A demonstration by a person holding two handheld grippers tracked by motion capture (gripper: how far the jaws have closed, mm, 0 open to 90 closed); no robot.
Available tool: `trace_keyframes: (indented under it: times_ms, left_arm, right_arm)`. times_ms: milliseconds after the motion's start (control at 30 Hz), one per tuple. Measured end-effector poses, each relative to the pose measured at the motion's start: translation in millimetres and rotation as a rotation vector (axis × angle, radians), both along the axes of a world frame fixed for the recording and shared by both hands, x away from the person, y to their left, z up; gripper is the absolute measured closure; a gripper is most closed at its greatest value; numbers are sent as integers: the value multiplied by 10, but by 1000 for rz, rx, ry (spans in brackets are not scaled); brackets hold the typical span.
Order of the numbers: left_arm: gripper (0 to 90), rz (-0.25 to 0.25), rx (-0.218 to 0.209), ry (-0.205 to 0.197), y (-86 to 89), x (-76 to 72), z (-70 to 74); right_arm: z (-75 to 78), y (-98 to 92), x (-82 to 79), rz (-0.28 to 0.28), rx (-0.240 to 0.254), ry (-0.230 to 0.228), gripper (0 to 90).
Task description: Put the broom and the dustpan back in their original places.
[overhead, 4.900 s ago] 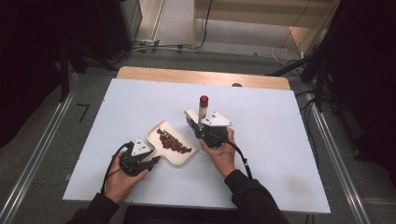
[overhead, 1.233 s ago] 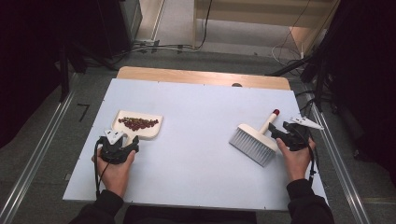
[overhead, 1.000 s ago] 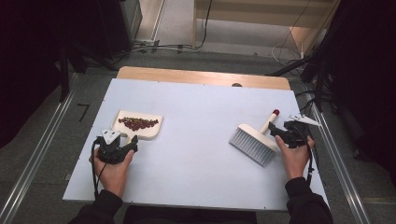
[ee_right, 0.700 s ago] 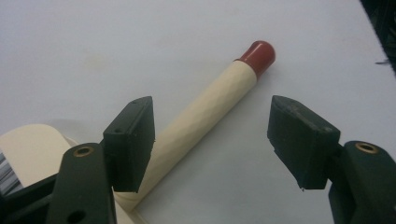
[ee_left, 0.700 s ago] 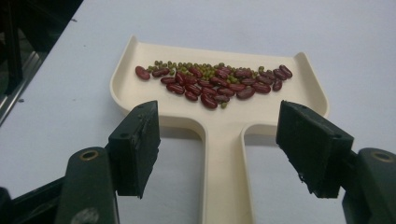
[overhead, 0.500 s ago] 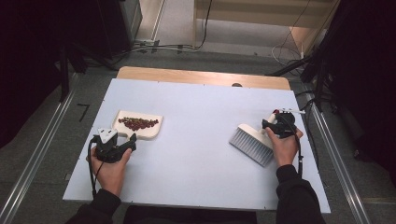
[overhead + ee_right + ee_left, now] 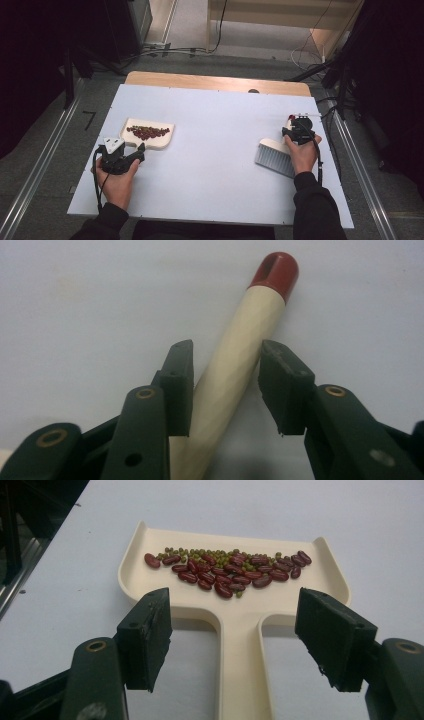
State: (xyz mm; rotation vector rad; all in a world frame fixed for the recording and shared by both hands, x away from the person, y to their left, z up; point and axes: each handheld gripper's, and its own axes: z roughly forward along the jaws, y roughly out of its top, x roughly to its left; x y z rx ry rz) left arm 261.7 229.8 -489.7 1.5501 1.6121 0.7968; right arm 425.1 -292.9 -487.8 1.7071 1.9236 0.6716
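The brush [image 7: 274, 157] lies at the surface's [image 7: 215, 130] right edge. In the right gripper view its handle [image 7: 240, 357] runs between the right tongs [image 7: 227, 390] toward one o'clock; they have just been narrowing and touch only one side. The left tongs [image 7: 240, 640] gape around the dustpan [image 7: 230, 605] handle.

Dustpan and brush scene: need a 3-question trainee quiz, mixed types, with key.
1. True or false: the beans lie inside the dustpan.
2. The left tool is: A) clamped on the dustpan handle, B) open astride the handle, C) over the brush.
3. What colour is the tip of the brush handle between the right tool pads?

Key: 1 true. 2 B. 3 red; those jaws have just been closing, a gap shows at one pad.
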Motion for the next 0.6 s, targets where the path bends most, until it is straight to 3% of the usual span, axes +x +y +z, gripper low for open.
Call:
trace_keyframes:
  times_ms: [200,600]
  left_arm:
    - [327,1,-2,-2,11,3,-2]
    - [327,9,0,1,29,-2,-3]
  right_arm:
    - [6,-99,-82,17,-6,1,640]
    - [-21,-160,-230,9,2,-16,660]
